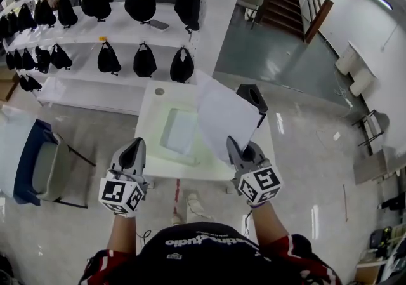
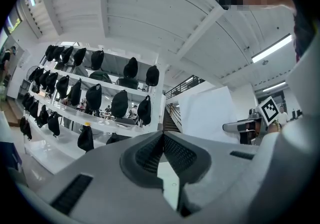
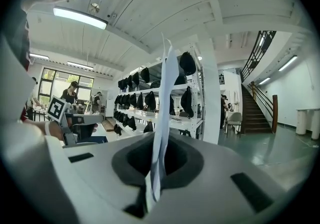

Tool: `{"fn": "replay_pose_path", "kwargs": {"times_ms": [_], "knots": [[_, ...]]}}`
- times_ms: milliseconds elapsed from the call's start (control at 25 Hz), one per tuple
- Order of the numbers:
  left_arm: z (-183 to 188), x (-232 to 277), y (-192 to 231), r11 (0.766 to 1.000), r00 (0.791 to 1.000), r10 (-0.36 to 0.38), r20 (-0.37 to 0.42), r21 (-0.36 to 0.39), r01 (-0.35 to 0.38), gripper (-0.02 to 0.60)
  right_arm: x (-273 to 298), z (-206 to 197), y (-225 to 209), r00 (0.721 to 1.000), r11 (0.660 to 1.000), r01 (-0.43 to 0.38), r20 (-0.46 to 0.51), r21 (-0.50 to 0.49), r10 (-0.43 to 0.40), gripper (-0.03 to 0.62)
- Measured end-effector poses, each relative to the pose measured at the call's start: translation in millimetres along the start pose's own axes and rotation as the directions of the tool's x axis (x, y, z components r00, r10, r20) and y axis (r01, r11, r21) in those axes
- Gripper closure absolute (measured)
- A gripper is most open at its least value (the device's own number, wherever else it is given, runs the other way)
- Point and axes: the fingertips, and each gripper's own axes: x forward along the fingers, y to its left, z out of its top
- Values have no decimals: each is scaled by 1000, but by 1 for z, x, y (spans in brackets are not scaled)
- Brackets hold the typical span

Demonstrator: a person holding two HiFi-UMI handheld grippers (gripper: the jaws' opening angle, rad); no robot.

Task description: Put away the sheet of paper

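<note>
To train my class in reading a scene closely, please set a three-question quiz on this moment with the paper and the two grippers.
1. True or false: the left gripper holds the sheet of paper.
2. Which gripper's jaws clamp the sheet? A. left B. right C. neither
3. Fill in: the sheet is held up over the white ____.

Key:
1. False: the left gripper is shut on nothing.
2. B: the right gripper pinches the sheet's lower edge.
3. table
</note>
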Motion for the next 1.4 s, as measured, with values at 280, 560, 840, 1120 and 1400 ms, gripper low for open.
{"fn": "replay_pose_path", "kwargs": {"times_ms": [280,560,840,1120,1400], "knots": [[0,12,-5,999,1000,-16,-20,39,17,577,26,-12,-8,999,999,-33,-6,13,34,590],[-4,28,-4,999,999,-21,-33,46,22,577,51,-29,-21,998,997,-50,-26,55,51,590],[-15,39,-2,999,998,-17,-52,29,19,577,78,-57,-26,993,994,-76,-83,81,83,590],[-23,46,3,1000,997,5,-73,26,-3,577,104,-84,-23,983,986,-118,-129,119,133,589],[-32,53,8,1000,995,24,-95,22,-22,577,128,-112,-17,969,975,-156,-168,160,182,589]]}}
